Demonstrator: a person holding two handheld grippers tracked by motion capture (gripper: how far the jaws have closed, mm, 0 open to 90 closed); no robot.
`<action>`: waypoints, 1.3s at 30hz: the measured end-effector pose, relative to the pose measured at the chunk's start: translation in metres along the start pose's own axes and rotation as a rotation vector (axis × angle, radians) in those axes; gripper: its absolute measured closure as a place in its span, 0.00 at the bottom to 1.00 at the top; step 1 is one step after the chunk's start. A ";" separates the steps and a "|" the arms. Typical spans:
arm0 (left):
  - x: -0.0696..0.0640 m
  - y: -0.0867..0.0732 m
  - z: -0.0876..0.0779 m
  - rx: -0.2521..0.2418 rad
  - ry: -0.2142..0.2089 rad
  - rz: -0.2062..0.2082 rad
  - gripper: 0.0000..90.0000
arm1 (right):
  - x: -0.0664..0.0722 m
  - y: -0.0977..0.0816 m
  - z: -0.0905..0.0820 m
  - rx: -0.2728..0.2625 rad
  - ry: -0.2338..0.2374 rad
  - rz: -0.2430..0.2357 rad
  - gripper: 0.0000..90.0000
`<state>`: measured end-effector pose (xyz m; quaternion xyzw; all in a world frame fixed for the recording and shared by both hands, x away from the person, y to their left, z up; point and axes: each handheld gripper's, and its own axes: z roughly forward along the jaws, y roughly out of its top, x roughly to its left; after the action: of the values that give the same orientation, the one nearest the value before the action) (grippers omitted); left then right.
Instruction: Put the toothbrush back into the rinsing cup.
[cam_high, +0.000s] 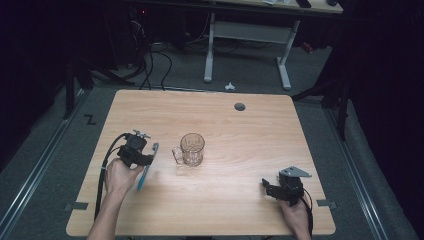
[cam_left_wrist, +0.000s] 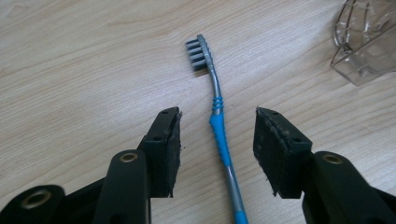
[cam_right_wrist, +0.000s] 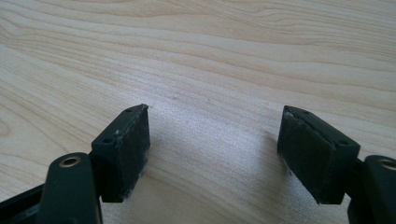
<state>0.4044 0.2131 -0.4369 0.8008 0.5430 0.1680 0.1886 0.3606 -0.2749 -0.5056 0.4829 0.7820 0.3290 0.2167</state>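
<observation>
High view: wooden surface (cam_high: 235, 200) seen from above, with a clear glass mug (cam_high: 191, 149) standing upright near the middle, handle turned toward 9 o'clock. At 9 o'clock of the mug, just beside it, a blue and grey toothbrush (cam_high: 147, 166) lying flat on the wood, running from about 12 to 6 o'clock. Left claw (cam_high: 147, 161) held by a hand at the toothbrush, black cable trailing down toward 7 o'clock. Right claw (cam_high: 265, 187) resting near the 5 o'clock corner of the surface, well apart from mug and toothbrush, topped by a grey three-cornered plate. Round hole (cam_high: 240, 106) in the wood toward 12 o'clock. Left gripper view: left claw (cam_left_wrist: 218, 116) released, its two black pads straddling the toothbrush (cam_left_wrist: 219, 133) without touching it, a gap of bare wood showing on each side of the handle; grey bristle head pointing to 12 o'clock, bristles facing 9 o'clock, blue grip running down to 6 o'clock between the jaws; corner of the glass mug (cam_left_wrist: 364, 42) at 2 o'clock. Right gripper view: right claw (cam_right_wrist: 215, 109) released, jaws standing wide apart over bare wood grain, nothing between them.
</observation>
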 end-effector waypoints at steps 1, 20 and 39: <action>0.000 0.001 0.001 0.007 0.000 0.004 0.57 | 0.000 0.000 0.000 0.000 0.000 0.001 0.28; -0.002 0.020 0.023 0.120 0.018 0.034 0.57 | 0.000 0.000 0.000 0.000 0.000 0.000 0.28; -0.002 0.025 0.047 0.201 0.007 0.023 0.66 | 0.000 0.000 0.000 0.000 0.001 -0.003 0.28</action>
<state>0.4465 0.1974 -0.4655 0.8214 0.5484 0.1177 0.1034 0.3602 -0.2750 -0.5057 0.4816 0.7828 0.3291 0.2168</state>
